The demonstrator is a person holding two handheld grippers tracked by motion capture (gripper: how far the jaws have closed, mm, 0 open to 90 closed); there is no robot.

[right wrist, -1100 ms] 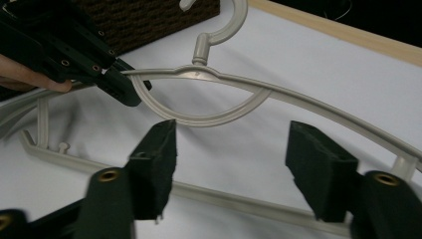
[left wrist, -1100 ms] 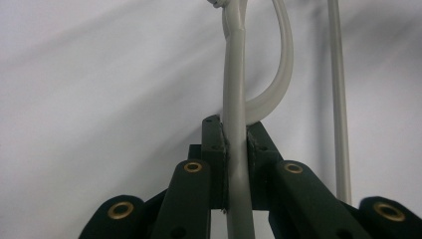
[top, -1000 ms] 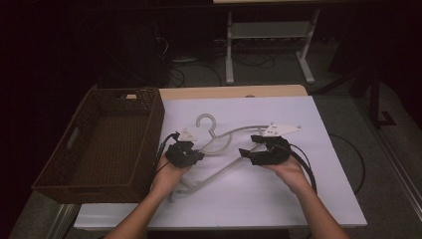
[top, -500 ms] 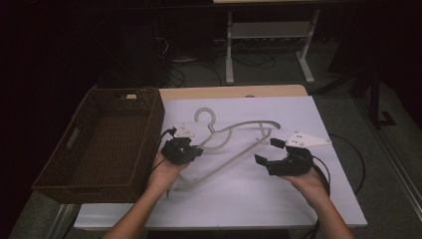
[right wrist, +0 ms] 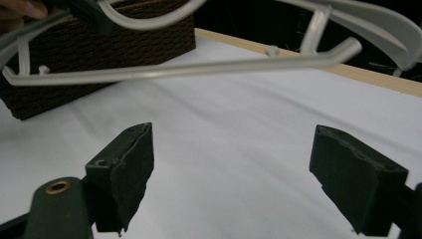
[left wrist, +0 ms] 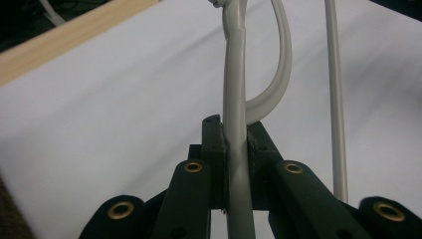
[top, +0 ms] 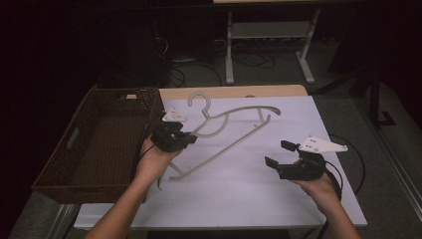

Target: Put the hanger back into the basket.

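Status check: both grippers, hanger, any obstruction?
Left gripper shut on hanger. Right gripper open, apart from it. Hanger lifted beside basket; nothing blocking.

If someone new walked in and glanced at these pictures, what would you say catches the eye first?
Most striking is the pale grey hanger lifted above the middle of the white table, clamped on one shoulder by the left gripper. To its left sits a dark woven basket, hollow side up. The right gripper hangs open over the table's right side, holding nothing.
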